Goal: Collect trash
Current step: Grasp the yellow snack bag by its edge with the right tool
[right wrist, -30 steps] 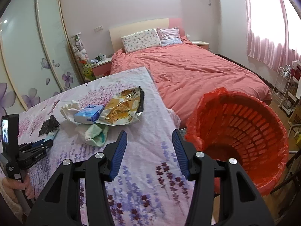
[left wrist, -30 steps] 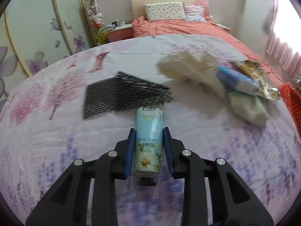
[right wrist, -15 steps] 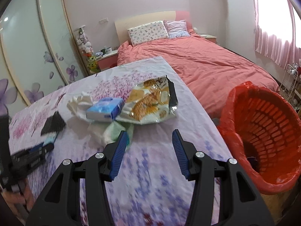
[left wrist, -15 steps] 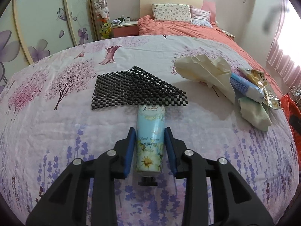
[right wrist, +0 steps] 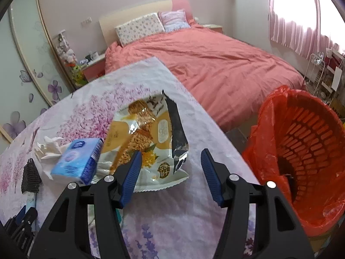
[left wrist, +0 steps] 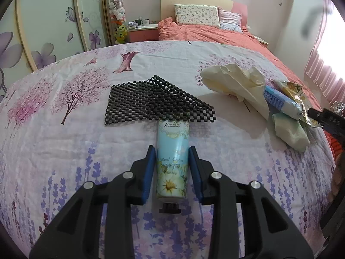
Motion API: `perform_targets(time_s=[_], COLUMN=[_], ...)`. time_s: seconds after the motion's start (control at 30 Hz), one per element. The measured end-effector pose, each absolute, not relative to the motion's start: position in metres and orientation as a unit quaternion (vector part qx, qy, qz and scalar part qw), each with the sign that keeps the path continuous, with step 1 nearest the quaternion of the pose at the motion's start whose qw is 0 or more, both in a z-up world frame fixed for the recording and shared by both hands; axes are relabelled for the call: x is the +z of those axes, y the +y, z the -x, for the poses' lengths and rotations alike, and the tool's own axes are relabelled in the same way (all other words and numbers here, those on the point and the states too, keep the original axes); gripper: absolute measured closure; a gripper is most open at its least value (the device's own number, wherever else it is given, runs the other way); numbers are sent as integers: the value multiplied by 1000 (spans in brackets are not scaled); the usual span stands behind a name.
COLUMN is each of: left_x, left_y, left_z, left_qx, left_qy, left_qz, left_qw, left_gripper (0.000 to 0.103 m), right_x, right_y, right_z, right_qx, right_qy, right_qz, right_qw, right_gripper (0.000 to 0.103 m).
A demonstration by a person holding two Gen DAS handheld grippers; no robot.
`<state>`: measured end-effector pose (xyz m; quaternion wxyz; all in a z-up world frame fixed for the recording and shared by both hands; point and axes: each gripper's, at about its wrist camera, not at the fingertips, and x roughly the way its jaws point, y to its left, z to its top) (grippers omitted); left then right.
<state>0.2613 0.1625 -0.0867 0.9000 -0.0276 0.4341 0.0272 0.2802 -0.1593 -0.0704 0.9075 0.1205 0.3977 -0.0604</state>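
My left gripper (left wrist: 171,151) is shut on a light blue hand cream tube (left wrist: 172,151) that lies on the flowered table cloth (left wrist: 64,151), its far end on a black mesh mat (left wrist: 155,101). My right gripper (right wrist: 171,156) is open and empty, just above the near edge of an empty snack wrapper (right wrist: 146,136). A blue tissue pack (right wrist: 77,161) and crumpled white tissue (right wrist: 48,151) lie left of the wrapper. A red bin with a red liner (right wrist: 301,151) stands to the right, beside the table.
A cream crumpled bag (left wrist: 235,82) and a pale green cloth (left wrist: 291,133) lie by the tissue pack at the table's right side. A bed with a salmon cover (right wrist: 215,64) is behind the table. A wire rack (right wrist: 321,73) stands far right.
My right gripper has moved forward and left over the table, closing in on the snack wrapper. My left gripper still holds the hand cream tube and has shifted only slightly.
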Motion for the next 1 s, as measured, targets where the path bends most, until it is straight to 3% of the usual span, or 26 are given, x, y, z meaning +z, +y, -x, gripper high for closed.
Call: perform_targets(time_s=[0.03, 0.17, 0.27, 0.67, 1.0], left_x=[-87, -87, -87, -87, -87], left_y=[163, 162, 162, 161, 157], left_z=[-261, -261, -261, -260, -261], left_qx=[27, 27, 27, 28, 29], left_qy=[434, 434, 434, 434, 435], left_qz=[28, 29, 29, 27, 20], left_qw=[900, 900, 900, 900, 900], left_gripper=[70, 70, 70, 70, 69], right_x=[-72, -72, -71, -47, -69], right_y=[-159, -155, -157, -146, -156], right_z=[-280, -278, -274, -252, -269], right_qx=[-55, -38, -29, -10, -15], right_qy=[400, 403, 398, 349, 405], right_qz=[-121, -121, -122, -74, -120], right_qw=[907, 907, 909, 934, 906], right_gripper=[47, 78, 89, 92, 89])
